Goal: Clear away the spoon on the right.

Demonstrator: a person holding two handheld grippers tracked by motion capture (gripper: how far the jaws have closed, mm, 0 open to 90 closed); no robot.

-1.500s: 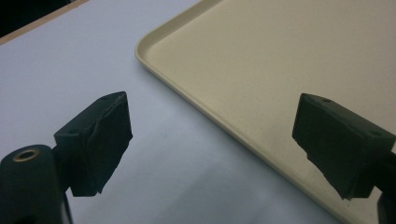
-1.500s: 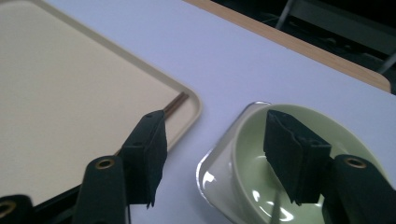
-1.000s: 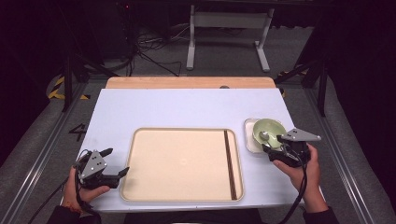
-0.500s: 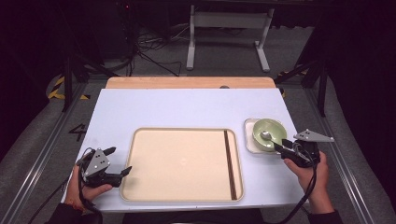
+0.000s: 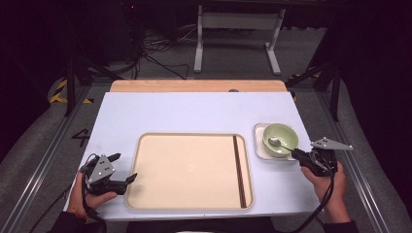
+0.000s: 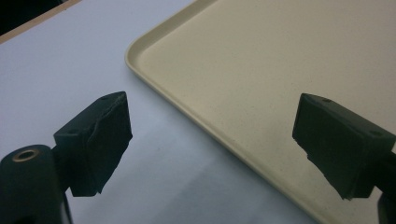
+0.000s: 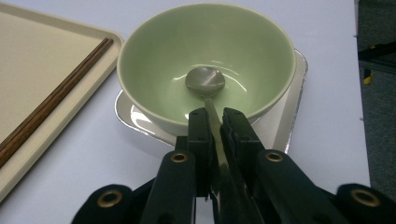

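A pale green bowl stands on a small white square plate at the right of the table. A metal spoon lies with its head inside the bowl and its handle over the rim. My right gripper is shut on the spoon's handle. A beige tray lies in the middle, with dark brown chopsticks along its right side. My left gripper is open, one jaw over the tray's left rim, holding nothing.
The white tabletop has a wooden strip along its far edge. Metal stand legs and cables lie on the dark floor beyond. Rails run along both sides of the table.
My right gripper has drawn back to the right and toward the near edge, with the spoon's head staying in the bowl. My left gripper has barely shifted.
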